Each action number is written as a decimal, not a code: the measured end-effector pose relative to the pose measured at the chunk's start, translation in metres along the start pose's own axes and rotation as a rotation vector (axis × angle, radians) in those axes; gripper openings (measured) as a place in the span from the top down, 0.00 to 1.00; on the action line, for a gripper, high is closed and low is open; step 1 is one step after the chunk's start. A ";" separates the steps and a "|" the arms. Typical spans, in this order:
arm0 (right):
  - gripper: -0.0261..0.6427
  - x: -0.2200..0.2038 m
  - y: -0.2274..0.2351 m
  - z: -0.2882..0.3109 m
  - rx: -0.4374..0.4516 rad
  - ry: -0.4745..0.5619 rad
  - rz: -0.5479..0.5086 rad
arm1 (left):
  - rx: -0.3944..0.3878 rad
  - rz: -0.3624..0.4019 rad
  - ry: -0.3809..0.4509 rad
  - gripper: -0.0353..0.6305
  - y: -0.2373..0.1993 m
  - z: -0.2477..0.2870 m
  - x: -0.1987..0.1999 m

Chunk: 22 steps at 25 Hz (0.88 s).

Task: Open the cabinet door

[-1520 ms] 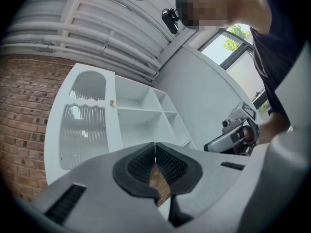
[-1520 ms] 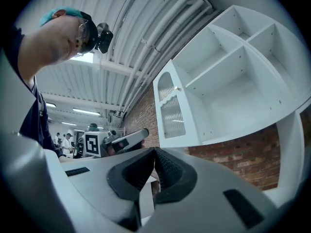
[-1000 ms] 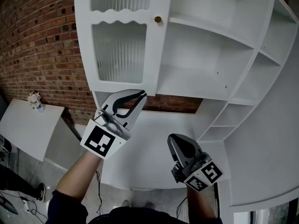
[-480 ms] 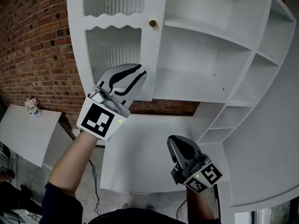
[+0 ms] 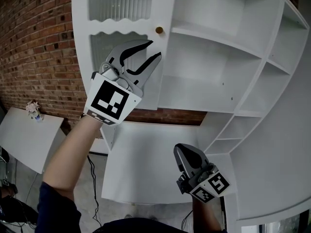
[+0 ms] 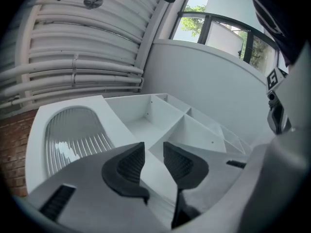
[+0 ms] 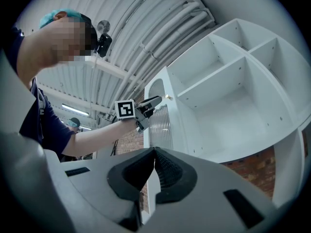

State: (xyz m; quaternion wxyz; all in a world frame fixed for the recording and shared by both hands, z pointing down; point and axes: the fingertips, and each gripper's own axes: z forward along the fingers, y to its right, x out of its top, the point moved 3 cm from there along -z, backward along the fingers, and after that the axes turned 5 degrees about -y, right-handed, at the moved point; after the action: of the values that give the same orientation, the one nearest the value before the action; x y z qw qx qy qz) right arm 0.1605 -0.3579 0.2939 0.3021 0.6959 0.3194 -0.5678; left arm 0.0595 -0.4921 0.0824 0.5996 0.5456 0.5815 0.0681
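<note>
Head view — left hand-held gripper [image 5: 155, 48] just opening (empty).

L gripper [image 5: 153, 49] newly agape, R [image 5: 182, 149] closed

White door [image 5: 124, 27] on the left section of the cabinet [image 5: 214, 37], upright and apparently shut flush with the front. It carries an upper pane [image 5: 119, 1] and a lower pane [image 5: 98, 47] of ribbed glass. Each pane sits in a scalloped opening, and a plain rail separates them. A small round brown knob [image 5: 159, 30] sits on the door's right stile at rail height, just beside the open shelf bays.
</note>
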 end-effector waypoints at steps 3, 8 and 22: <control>0.92 0.000 0.005 0.000 -0.003 0.001 -0.003 | 0.016 0.032 -0.002 0.77 -0.008 0.010 0.004; 0.92 -0.001 0.013 -0.001 -0.007 -0.004 0.007 | 0.041 0.085 -0.023 0.75 -0.020 0.026 0.007; 0.92 -0.008 0.028 -0.003 -0.005 -0.005 0.045 | 0.069 0.135 -0.130 0.75 -0.031 0.059 -0.007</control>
State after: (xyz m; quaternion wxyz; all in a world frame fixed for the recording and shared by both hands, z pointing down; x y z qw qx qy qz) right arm 0.1828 -0.3731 0.3041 0.3174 0.7008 0.3045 -0.5616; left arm 0.0856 -0.5430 0.0480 0.6112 0.6069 0.5052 0.0527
